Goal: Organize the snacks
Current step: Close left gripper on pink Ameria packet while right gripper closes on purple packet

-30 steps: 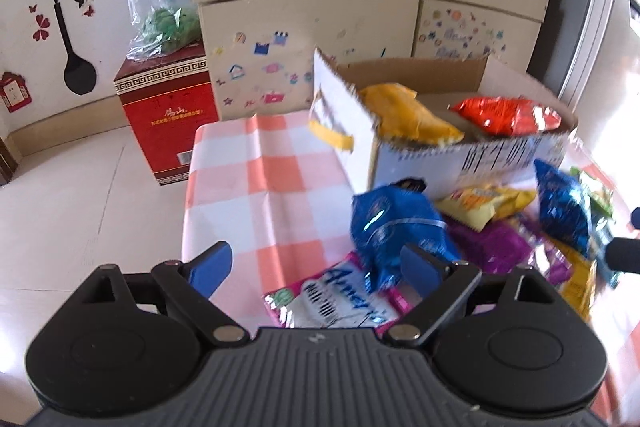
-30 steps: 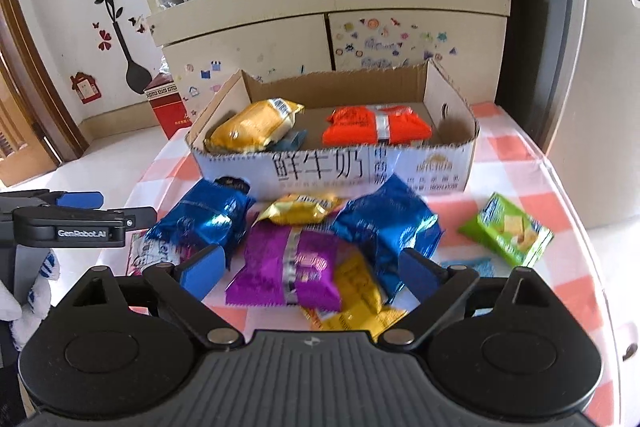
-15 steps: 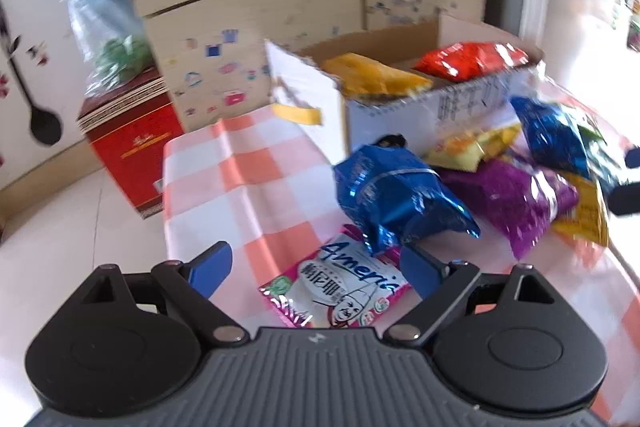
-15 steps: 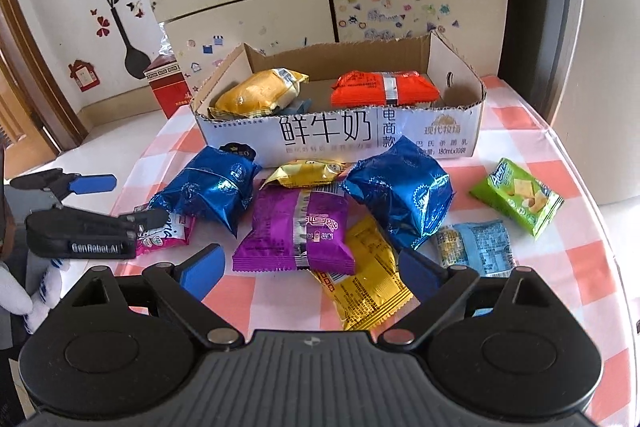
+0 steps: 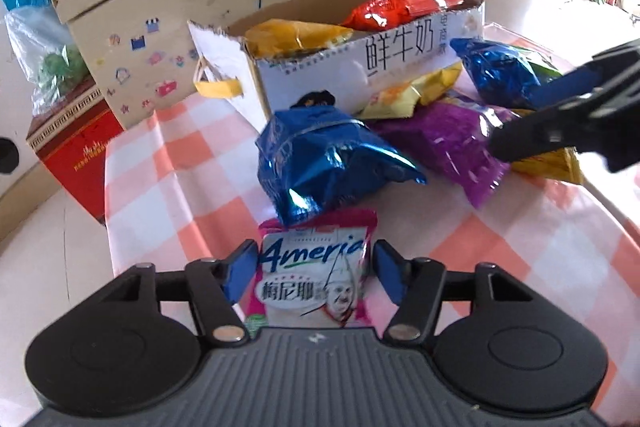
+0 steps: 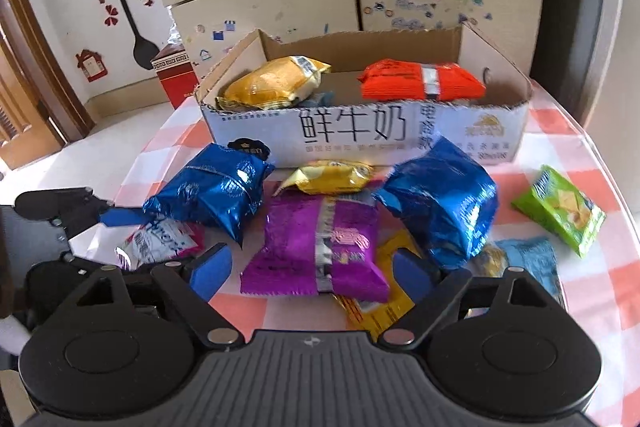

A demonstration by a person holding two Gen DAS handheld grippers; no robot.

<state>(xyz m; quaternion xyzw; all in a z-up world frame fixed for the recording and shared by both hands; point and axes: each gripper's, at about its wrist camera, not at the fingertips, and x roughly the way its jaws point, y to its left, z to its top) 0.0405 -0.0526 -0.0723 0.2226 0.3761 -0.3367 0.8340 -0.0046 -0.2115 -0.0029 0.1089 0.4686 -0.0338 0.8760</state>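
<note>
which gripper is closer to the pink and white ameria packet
Left. The left gripper has the Ameria packet between its fingers, jaws just closing around it. The right gripper is off to the side, over the purple packet.

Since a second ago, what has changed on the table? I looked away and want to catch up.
Both tongs came down toward the snacks and have just been closing. The left tongs now straddle the pink Ameria packet, pads not clearly pressing it. The right tongs bracket the purple packet, still open. The cardboard box and the other packets lie as before.
</note>
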